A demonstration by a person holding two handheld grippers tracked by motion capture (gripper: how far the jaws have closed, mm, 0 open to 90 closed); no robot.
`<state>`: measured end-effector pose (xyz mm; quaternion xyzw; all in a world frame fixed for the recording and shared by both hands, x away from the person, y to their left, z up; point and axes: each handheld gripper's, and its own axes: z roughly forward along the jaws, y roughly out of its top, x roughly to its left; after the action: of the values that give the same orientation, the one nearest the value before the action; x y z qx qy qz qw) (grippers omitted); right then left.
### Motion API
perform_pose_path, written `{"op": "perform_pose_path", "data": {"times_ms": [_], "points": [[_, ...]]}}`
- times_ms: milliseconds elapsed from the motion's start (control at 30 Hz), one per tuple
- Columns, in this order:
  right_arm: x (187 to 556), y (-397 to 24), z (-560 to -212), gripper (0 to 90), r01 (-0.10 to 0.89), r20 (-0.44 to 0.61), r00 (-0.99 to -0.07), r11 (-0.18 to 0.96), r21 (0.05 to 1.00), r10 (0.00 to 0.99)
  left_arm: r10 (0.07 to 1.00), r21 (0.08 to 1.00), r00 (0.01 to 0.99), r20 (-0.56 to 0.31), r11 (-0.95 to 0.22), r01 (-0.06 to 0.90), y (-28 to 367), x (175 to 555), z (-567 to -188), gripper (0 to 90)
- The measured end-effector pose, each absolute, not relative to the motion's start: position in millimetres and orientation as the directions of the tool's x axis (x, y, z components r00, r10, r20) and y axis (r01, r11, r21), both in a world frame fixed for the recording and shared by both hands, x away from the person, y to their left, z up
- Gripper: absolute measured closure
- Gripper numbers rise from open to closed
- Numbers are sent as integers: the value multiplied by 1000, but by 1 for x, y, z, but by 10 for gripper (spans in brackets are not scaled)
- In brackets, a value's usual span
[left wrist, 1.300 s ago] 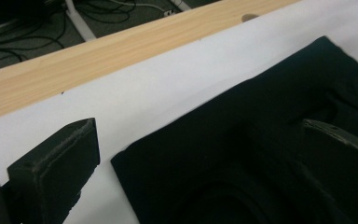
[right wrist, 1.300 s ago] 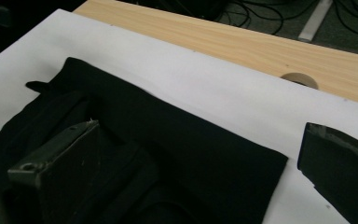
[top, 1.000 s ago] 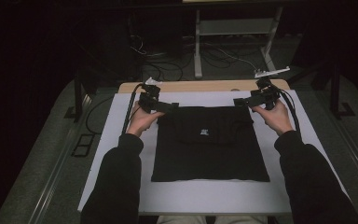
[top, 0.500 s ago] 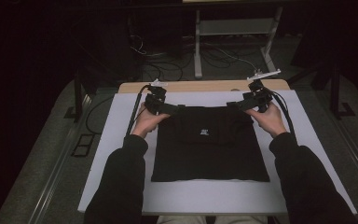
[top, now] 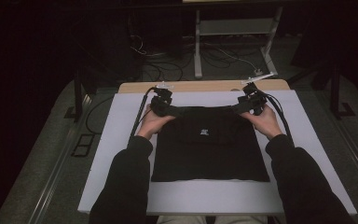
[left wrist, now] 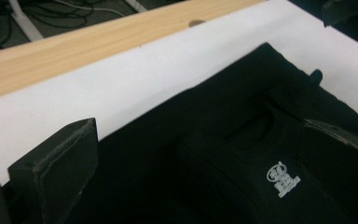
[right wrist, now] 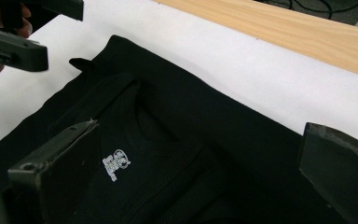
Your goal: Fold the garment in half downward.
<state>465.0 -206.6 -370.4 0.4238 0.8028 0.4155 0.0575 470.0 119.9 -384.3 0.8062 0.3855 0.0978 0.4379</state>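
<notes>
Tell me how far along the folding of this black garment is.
Done: the garment lies flat on the white board, squared into a rectangle with its small logo up. In hand: the left gripper and right gripper sit at its two far corners, jaws spread apart over the cloth in both gripper views, not yet clamped. Left: probably gripping that far edge and folding it over.

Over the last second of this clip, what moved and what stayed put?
Both hands drew in along the far edge of the black garment. The left claw slid slightly toward the middle; the right claw came in further from the outer corner. Both now sit at the top corners with jaws open, neither yet closed on cloth. The garment lies flat on the white table as before, logo up.
</notes>
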Motion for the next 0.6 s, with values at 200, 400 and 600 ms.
{"op": "perform_pose_path", "data": {"times_ms": [200,400,600], "points": [[465,-202,-376,0,637,271,-641,300,710,718,702,767,681,-211,-312,560,116,473,-393,0],[467,-203,-382,31,649,283,-635,297,701,719,700,759,673,-241,-296,579,113,478,-402,0],[472,-209,-389,98,677,316,-613,275,683,724,714,732,639,-286,-268,627,118,484,-409,77]]}}
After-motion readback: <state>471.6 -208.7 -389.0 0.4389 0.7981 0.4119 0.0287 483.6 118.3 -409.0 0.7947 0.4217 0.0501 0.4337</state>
